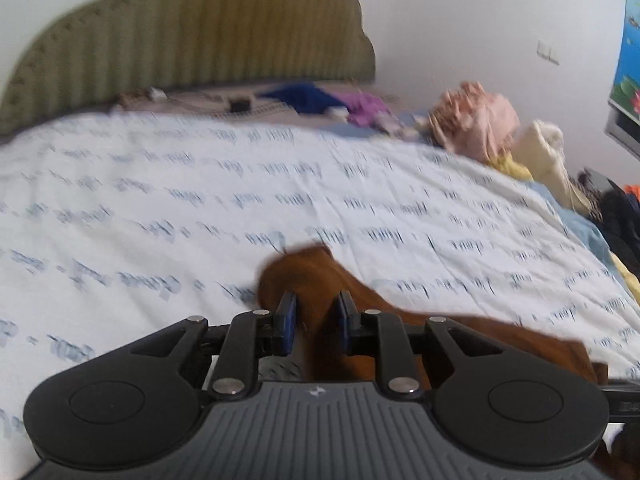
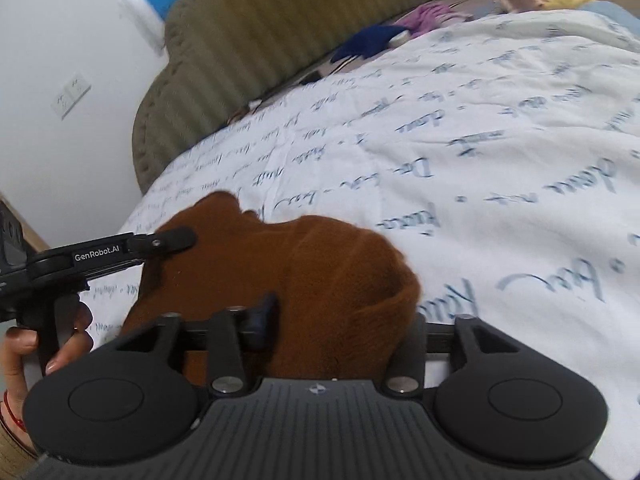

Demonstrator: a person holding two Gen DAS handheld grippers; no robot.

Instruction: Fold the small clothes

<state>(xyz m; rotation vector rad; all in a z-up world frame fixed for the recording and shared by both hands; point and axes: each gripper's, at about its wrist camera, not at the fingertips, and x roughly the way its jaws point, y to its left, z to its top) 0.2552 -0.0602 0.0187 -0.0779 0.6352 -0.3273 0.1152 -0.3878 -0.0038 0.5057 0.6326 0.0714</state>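
Note:
A small brown garment (image 1: 304, 276) lies bunched on the white bedsheet (image 1: 200, 208) printed with blue script. My left gripper (image 1: 316, 316) has its blue pads closed on a fold of the brown cloth, which trails off to the right. In the right wrist view the same brown garment (image 2: 288, 264) fills the near centre. My right gripper (image 2: 336, 320) is buried in it: its left blue pad (image 2: 264, 316) shows, the right finger is hidden under the cloth. The left gripper (image 2: 168, 240) reaches in from the left edge, held by a hand (image 2: 24, 348).
An olive padded headboard (image 1: 192, 36) stands behind the bed. Blue (image 1: 304, 96) and purple (image 1: 368, 108) clothes lie by it. A pile of pink (image 1: 476, 120), cream and yellow clothes sits at the right edge, with dark clothes (image 1: 620, 216) beyond. White walls surround the bed.

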